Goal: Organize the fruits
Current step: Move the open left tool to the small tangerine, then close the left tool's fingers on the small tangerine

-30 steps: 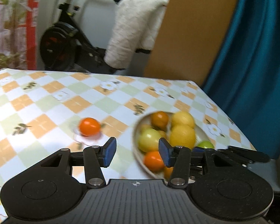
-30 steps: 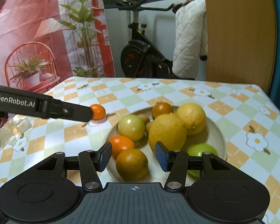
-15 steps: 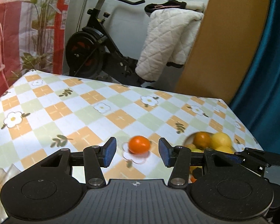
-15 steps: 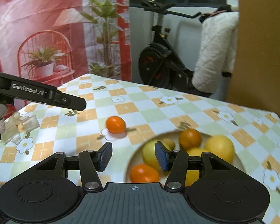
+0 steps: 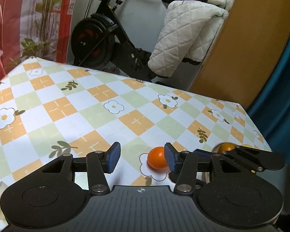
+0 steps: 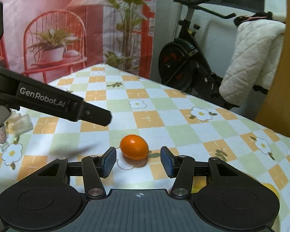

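Note:
A small orange fruit [image 6: 133, 149] lies alone on the checkered tablecloth, just ahead of my open right gripper [image 6: 138, 161], between its blue pads but beyond their tips. In the left wrist view the same fruit [image 5: 157, 160] sits close to the right pad of my open, empty left gripper [image 5: 142, 159]. The fruit plate is almost hidden: an orange [image 5: 226, 147] and a bit of yellow fruit [image 5: 246, 146] peek over the right gripper's arm, and yellow fruit [image 6: 271, 190] shows at the right wrist view's lower right.
The left gripper's arm [image 6: 48, 100] crosses the left of the right wrist view. Clear plastic pieces [image 6: 19, 124] lie at the table's left. An exercise bike [image 5: 106, 38] with a white quilted jacket [image 5: 183, 38] stands beyond the far edge, beside a wooden panel [image 5: 251, 48].
Both grippers have swung left, away from the fruit plate. The lone orange fruit now sits in front of the right gripper's open jaws, and the plate has slid out of view.

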A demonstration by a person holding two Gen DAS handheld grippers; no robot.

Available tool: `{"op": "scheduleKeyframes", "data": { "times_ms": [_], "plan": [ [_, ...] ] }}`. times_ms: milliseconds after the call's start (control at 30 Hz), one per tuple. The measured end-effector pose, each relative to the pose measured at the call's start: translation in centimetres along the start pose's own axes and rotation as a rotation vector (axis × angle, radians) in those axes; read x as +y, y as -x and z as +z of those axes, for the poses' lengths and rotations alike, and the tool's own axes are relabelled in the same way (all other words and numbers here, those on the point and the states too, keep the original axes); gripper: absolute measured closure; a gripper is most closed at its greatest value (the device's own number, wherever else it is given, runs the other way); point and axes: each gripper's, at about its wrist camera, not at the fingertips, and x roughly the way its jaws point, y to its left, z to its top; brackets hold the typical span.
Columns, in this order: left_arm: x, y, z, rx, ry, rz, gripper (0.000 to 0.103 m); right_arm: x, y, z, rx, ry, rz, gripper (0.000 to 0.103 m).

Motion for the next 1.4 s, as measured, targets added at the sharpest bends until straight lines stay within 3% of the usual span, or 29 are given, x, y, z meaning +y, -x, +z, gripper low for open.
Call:
{"op": "scheduleKeyframes", "data": {
  "times_ms": [400, 833, 1067, 1400],
  "plan": [
    [0.4, -2.9, -0.2, 0.050, 0.009, -0.040, 0.051, -0.2, -4.4, 1.0, 0.084, -0.009, 0.024, 0.056],
    [0.3, -4.3, -0.5, 0.075, 0.011, -0.095, 0.050, 0.2, -5.7, 1.0, 0.124, -0.012, 0.032, 0.057],
    [0.1, -4.3, -0.7, 0.079, -0.002, -0.121, 0.051, 0.3, -5.8, 1.1, 0.124, -0.011, 0.039, 0.064],
    [0.0, -4.1, -1.1, 0.091, -0.026, -0.129, 0.061, 0.7, -5.5, 1.1, 0.131, -0.020, 0.062, 0.064]
  ]
}}
